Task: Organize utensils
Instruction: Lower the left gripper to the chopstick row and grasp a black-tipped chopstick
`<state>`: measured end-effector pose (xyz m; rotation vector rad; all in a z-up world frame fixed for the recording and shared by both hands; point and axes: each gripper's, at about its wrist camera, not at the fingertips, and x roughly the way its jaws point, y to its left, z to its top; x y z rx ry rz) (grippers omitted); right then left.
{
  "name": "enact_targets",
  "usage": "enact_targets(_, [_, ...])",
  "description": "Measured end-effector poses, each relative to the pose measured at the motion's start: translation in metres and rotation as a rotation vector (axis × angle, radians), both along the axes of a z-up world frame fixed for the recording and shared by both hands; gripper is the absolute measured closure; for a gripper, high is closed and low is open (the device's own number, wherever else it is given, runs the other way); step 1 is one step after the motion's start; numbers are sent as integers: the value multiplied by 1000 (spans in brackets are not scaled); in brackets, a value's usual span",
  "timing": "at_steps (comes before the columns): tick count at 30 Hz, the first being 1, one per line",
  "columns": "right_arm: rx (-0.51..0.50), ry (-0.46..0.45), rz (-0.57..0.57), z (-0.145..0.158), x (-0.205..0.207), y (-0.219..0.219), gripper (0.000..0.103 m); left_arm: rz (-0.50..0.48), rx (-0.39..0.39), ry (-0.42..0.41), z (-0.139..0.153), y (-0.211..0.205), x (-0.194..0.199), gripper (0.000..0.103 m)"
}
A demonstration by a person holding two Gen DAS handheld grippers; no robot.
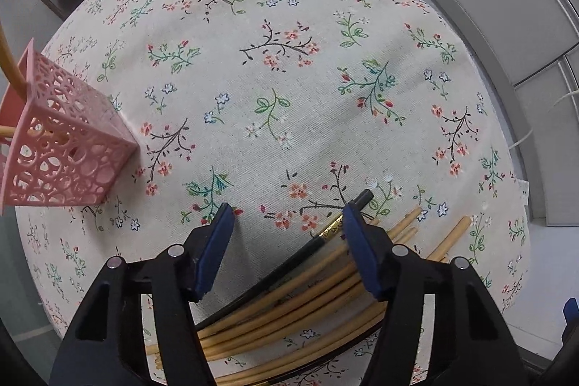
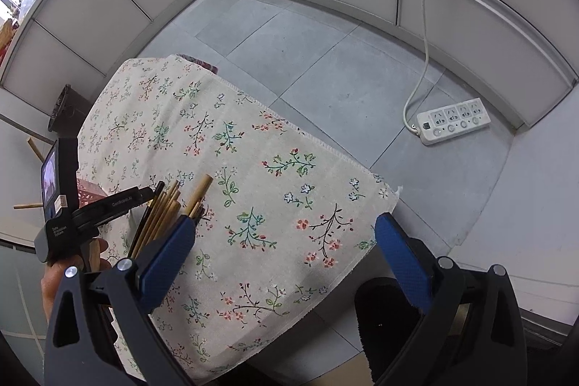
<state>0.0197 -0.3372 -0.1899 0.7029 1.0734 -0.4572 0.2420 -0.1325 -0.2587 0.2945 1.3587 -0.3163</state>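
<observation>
- Two grippers are in my views, one per hand, both pointing steeply down at a table under a floral tablecloth [image 1: 275, 118].
- Left gripper [image 1: 286, 216]: its blue-padded fingers [image 1: 217, 248] stand partly apart, released, clamping nothing. Bare cloth lies between the tips.
- A pile of bamboo chopsticks [image 1: 300, 299] lies on the cloth under and behind my left fingers, running from below the left finger out past the right finger, where the blunt ends fan out.
- One black chopstick [image 1: 318, 241] with a gold band lies along the near edge of that pile; its tip shows just beyond the right finger. I cannot tell whether that finger touches it.
- A pink perforated holder [image 1: 61, 140] stands well off to the left of the left finger, with bamboo sticks already poking out of it.
- Right gripper [image 2: 286, 241]: its fingers [image 2: 401, 259] are spread wide and empty, hanging over the corner of the table.
- In the right wrist view the same chopstick pile [image 2: 166, 208] sits just beyond the left finger, with the left gripper's body [image 2: 105, 208] and the hand [image 2: 54, 281] holding it beside it.
- A white power strip [image 2: 452, 120] lies on the tiled floor, far beyond the right finger.
</observation>
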Motion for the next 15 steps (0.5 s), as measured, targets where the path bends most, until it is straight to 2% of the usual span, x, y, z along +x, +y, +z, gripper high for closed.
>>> enact_targets(7, [13, 4, 0, -1, 1, 0, 6, -43, 23, -16, 4, -13, -6, 44])
enact_targets(8, [14, 6, 0, -2, 1, 0, 6, -48, 22, -11, 3, -14, -7, 46])
enact_targets(11, [18, 11, -1, -4, 2, 0, 6, -58, 22, 10, -5, -24, -16, 61])
enact_targets(13, [25, 14, -4, -5, 2, 0, 6, -67, 28, 3, -6, -27, -18, 61])
enact_targets(15, [32, 18, -3, -6, 3, 0, 6, -69, 22, 6, -6, -28, -19, 69])
